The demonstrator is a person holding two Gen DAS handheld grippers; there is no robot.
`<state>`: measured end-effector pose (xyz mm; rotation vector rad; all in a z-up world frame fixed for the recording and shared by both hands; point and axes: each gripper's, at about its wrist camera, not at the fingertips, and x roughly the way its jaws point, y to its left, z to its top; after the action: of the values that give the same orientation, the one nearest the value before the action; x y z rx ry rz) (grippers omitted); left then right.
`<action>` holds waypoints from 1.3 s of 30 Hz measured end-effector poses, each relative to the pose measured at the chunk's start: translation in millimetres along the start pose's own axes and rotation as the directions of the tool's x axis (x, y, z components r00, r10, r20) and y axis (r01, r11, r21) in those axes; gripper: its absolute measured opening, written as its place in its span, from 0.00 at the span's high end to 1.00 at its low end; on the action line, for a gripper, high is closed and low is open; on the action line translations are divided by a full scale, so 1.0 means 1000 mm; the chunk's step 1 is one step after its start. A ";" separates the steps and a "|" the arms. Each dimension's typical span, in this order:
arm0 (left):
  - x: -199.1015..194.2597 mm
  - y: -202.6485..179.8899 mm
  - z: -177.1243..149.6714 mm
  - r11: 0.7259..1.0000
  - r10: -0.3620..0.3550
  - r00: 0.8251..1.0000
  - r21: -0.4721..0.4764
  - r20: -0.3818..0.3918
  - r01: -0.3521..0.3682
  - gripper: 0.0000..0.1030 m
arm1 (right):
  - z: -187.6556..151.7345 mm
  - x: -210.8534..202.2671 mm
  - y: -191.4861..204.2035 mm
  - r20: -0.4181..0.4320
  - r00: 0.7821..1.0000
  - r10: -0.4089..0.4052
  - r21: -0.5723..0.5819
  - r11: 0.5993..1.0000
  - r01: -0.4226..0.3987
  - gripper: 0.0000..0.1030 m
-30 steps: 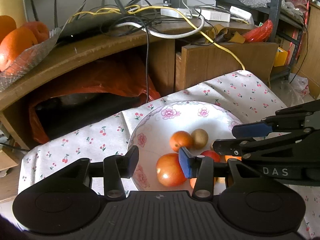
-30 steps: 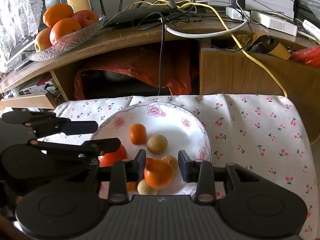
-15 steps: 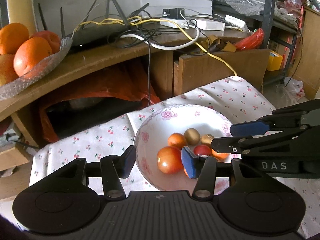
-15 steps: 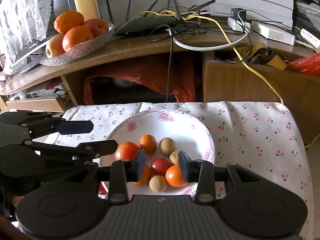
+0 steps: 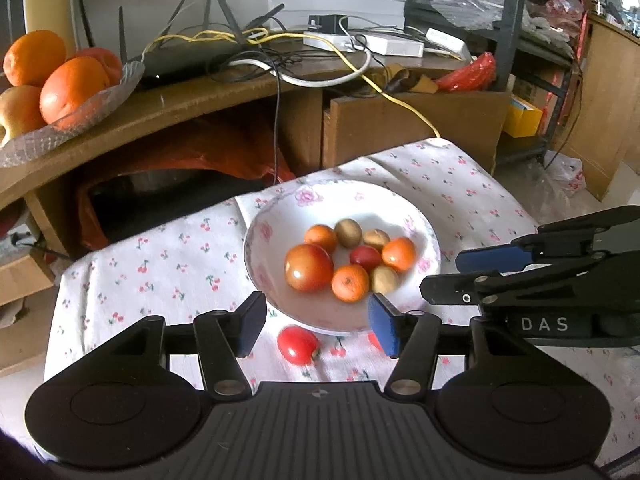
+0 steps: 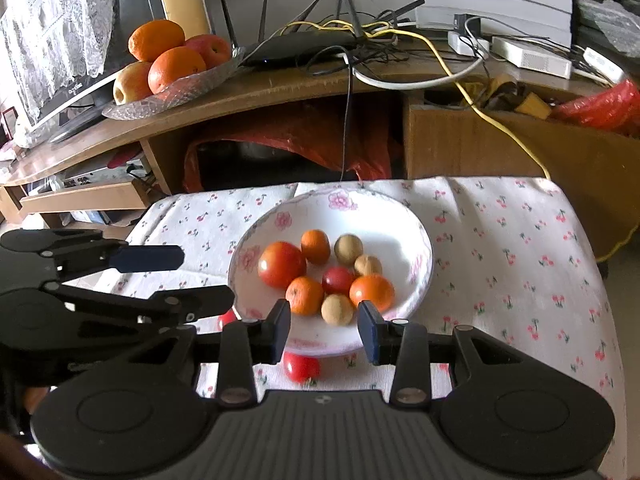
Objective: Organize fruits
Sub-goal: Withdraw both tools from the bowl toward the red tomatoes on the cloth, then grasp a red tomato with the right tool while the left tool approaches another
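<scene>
A white floral bowl (image 5: 424, 236) (image 6: 416, 236) on a cherry-print cloth holds a large tomato (image 5: 309, 267) (image 6: 281, 264), small oranges, brown kiwi-like fruits and a small red tomato (image 6: 338, 280). A loose red tomato (image 5: 298, 345) (image 6: 301, 367) lies on the cloth in front of the bowl, another (image 6: 228, 317) to its left. My left gripper (image 5: 316, 330) is open and empty, above the loose tomato. My right gripper (image 6: 324, 332) is open and empty over the bowl's near rim; it also shows in the left wrist view (image 5: 472, 276).
A wooden desk behind the table carries a glass dish of oranges and apples (image 6: 168, 68), a router with tangled cables (image 6: 320, 44) and power strips. An orange bag (image 6: 300, 140) sits under the desk. The cloth (image 6: 520, 260) extends right of the bowl.
Both grippers have pulled back and up from the bowl. All the bowl's fruit and the loose tomatoes in front of it have come into view. Both stay open and empty.
</scene>
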<state>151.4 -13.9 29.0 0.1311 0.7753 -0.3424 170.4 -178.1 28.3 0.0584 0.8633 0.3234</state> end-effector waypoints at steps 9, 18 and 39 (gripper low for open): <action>-0.003 -0.001 -0.034 1.000 -0.008 0.997 0.020 -0.082 0.009 0.36 | -0.028 0.008 0.014 -0.075 0.997 -0.012 -0.050 0.999 0.008 0.65; 0.014 0.002 -0.043 0.999 -0.036 0.989 0.019 -0.145 0.039 0.30 | -0.035 0.035 0.014 -0.132 0.991 0.000 -0.078 0.997 -0.011 0.65; 0.030 0.009 -0.045 0.997 -0.071 0.984 -0.007 -0.162 0.071 0.26 | -0.031 0.057 0.016 -0.156 0.988 0.006 -0.108 0.994 -0.023 0.75</action>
<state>144.7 -2.7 -24.4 0.1318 0.9430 -0.4029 177.7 -148.4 -31.0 -0.0631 0.9986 0.3922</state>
